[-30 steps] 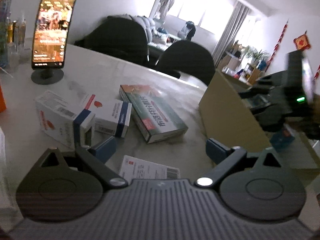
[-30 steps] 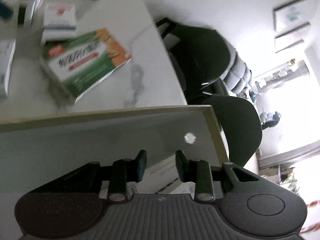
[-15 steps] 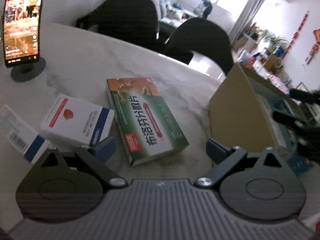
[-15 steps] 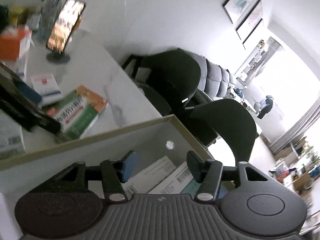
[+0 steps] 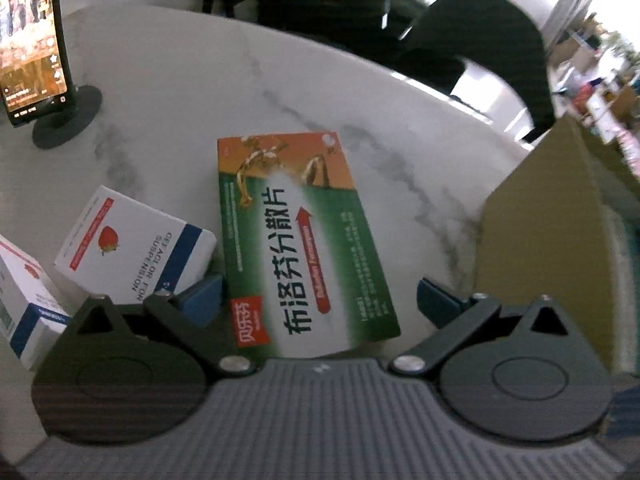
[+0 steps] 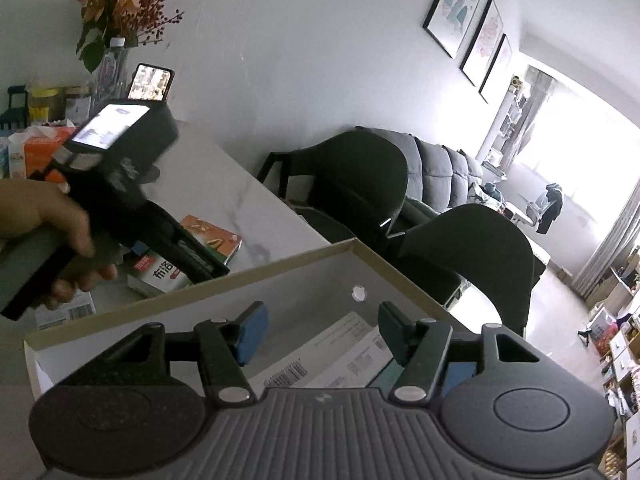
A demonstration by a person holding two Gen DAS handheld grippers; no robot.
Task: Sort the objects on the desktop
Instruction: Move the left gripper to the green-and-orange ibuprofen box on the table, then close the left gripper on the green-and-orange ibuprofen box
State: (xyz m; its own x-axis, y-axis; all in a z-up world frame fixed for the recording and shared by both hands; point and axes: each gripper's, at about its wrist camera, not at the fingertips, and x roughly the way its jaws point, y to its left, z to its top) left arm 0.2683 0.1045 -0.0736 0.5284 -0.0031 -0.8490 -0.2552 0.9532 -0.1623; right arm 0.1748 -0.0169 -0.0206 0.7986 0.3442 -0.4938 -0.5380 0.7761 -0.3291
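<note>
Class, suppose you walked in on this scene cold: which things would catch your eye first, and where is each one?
The green and orange medicine box lies flat on the marble table, framed between the wide-open left tongs. At that view's top left a lit phone stands on its round stand. In the right wrist view the right tongs, which have just been opening and hold nothing, hover over an open cardboard box with packets already inside.
</note>
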